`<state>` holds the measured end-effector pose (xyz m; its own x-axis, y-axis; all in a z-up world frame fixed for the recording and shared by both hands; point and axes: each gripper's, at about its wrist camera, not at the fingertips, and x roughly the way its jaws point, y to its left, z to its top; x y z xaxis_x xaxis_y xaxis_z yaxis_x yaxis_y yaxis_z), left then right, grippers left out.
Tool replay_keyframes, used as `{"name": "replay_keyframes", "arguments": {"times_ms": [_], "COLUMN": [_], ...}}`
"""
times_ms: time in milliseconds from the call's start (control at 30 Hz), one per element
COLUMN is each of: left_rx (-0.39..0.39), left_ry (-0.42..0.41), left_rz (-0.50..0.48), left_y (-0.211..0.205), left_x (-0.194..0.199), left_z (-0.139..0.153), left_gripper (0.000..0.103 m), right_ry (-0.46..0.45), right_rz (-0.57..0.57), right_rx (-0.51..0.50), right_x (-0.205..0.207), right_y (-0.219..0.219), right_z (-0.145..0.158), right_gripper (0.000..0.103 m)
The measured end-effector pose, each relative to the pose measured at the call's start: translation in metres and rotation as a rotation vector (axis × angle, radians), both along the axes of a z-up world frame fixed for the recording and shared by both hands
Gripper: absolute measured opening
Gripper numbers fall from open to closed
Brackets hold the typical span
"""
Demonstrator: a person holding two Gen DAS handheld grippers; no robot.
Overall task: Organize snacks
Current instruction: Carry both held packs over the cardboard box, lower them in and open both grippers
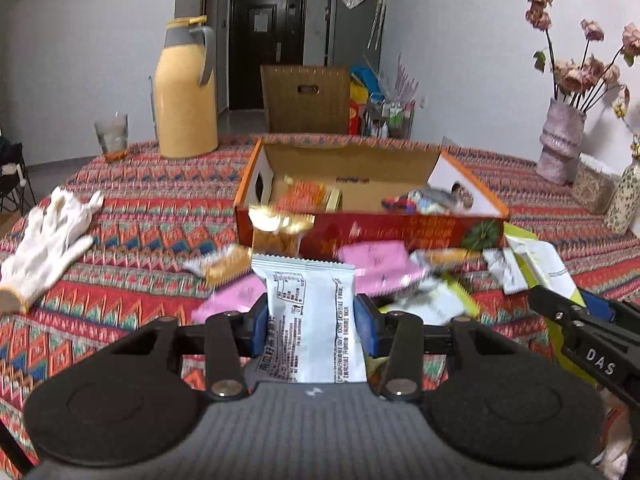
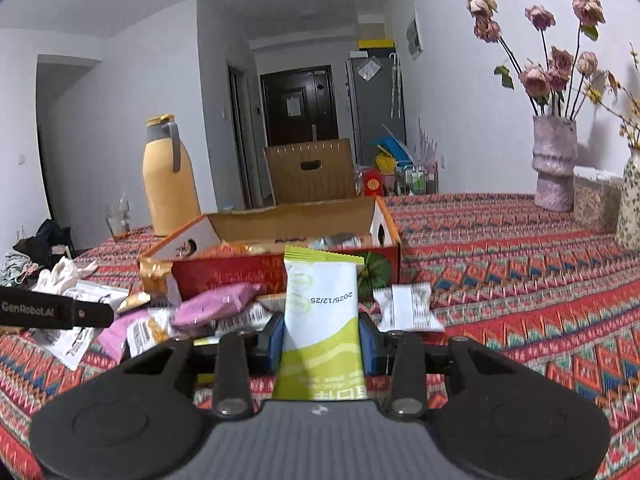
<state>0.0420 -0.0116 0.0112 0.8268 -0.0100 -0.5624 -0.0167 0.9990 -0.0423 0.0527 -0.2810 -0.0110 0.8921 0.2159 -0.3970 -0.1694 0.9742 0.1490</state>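
Note:
My left gripper [image 1: 312, 320] is shut on a white snack packet [image 1: 310, 312] printed with small black text, held upright above the table. My right gripper [image 2: 322, 334] is shut on a green and white packet [image 2: 320, 320] with a printed date. Ahead of both stands an open red and orange cardboard box [image 1: 372, 232] [image 2: 240, 272] with several snacks inside. Pink packets [image 1: 372, 256] [image 2: 216, 304], gold packets [image 1: 224, 266] and white packets [image 2: 404, 306] lie loose on the cloth in front of the box. The right gripper's arm [image 1: 588, 340] shows at the left wrist view's right edge.
A yellow thermos jug [image 1: 186, 88] and a glass [image 1: 112, 136] stand at the table's far left. White gloves [image 1: 48, 240] lie at the left. Vases with dried flowers [image 1: 560, 140] [image 2: 554, 164] stand at the far right. A patterned tablecloth [image 2: 520, 280] covers the table.

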Motion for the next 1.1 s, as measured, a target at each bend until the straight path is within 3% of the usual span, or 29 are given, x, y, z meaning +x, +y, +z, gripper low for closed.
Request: {"name": "replay_keyframes", "arguments": {"times_ms": [600,900,1100], "left_rx": [0.022,-0.004,-0.044], "left_ry": [-0.147,-0.145,-0.094], "left_rz": [-0.018,0.011,0.057], "left_y": [-0.013,-0.011,-0.002], "left_x": [0.076,0.128,0.170], "left_z": [0.057,0.060,0.046], "left_gripper": [0.044,0.044,0.044], "right_ry": [-0.116,-0.116,-0.071], "right_rz": [0.004,0.007,0.021], "right_rx": [-0.032,-0.037,-0.053], "right_x": [0.091,0.150,0.186], "right_y": [0.017,0.031,0.044], "right_z": [0.051,0.059,0.045], "right_gripper": [0.036,0.037,0.037]}}
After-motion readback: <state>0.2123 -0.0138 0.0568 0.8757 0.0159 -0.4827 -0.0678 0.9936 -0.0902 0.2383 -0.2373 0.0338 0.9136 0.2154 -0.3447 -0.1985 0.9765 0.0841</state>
